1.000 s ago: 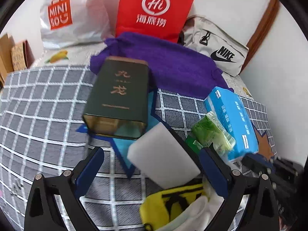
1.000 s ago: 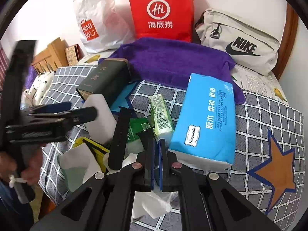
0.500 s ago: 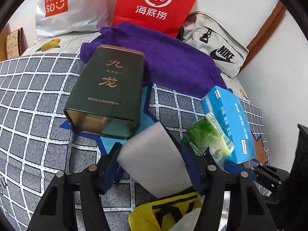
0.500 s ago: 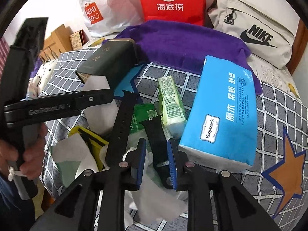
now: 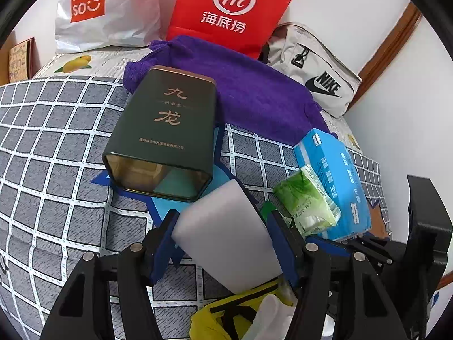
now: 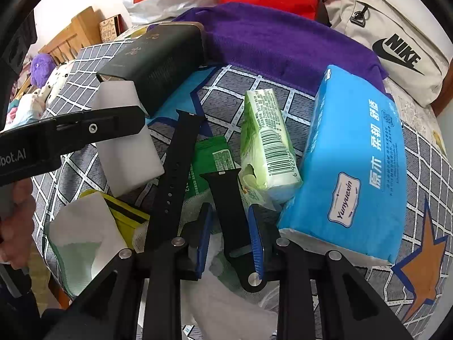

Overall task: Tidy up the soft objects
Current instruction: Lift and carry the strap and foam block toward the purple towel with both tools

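Two handheld grippers work a cluttered grey-and-white checked bedspread (image 5: 51,147) at the pick-up stage of a soft-goods sort. The left gripper (image 5: 222,236) has its blue pads pressed against both flanks of a white rectangular foam sponge block (image 5: 226,238) — clamped on it, the block lying between the fingers and reaching just ahead of their tips. Directly beyond it lies a dark green metal tea tin (image 5: 164,138) on its side, with a purple terry towel (image 5: 254,96) farther off.

The right gripper (image 6: 230,236) has just been opening its jaws; they now stand apart, straddling the short black rubber watch-strap piece (image 6: 229,215), whose end lies between the pads without visible pressure from either. To its right sits a blue plastic-wrapped tissue pack (image 6: 356,164), with a green pocket-tissue packet (image 6: 266,147) ahead; the longer black strap half (image 6: 175,170) runs off to its left.

The likely next move — lift the sponge clear of the tin without dragging the yellow packet (image 5: 226,311) beneath, then carry it to wherever the soft items are gathering. Whether the right gripper will close on the strap cannot be judged.
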Available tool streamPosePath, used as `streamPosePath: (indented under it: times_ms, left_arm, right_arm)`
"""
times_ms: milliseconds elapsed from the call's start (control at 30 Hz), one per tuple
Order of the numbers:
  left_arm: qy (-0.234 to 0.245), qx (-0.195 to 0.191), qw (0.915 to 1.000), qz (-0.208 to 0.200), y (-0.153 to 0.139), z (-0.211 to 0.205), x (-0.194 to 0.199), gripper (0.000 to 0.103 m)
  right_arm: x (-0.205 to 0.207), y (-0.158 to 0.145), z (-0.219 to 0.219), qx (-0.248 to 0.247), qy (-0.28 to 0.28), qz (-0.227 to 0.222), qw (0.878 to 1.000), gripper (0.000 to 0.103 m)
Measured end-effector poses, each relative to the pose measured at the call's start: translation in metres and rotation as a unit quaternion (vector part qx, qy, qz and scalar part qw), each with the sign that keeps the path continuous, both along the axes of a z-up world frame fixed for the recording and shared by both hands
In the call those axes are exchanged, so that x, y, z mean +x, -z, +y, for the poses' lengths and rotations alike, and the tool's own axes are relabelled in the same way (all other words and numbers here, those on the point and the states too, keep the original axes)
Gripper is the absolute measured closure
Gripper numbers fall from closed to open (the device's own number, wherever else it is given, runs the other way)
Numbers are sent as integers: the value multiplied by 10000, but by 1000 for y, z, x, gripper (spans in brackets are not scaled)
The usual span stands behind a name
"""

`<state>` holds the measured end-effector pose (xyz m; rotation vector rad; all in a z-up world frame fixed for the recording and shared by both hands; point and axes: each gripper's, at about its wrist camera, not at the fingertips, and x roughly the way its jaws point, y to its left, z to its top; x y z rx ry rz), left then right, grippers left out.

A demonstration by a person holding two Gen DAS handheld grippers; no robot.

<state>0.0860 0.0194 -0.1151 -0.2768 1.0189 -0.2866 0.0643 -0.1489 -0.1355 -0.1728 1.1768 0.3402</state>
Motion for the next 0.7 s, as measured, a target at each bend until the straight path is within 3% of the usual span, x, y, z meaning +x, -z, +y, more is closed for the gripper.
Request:
streamPosePath:
  times_ms: [233,367,700]
  left_arm:
    - [-198,-149,9997,21,7,3,1,42]
    - [-211,-219,9995,6,10,3,2,42]
    - [-205,-288,9993,106,14,3,8,41]
  right_arm:
    - [-3,4,-12,423,203,-112,9988,74]
    - [2,6,-17,633,232,63,9977,73]
    - [0,7,-17,630,141,-93,9979,74]
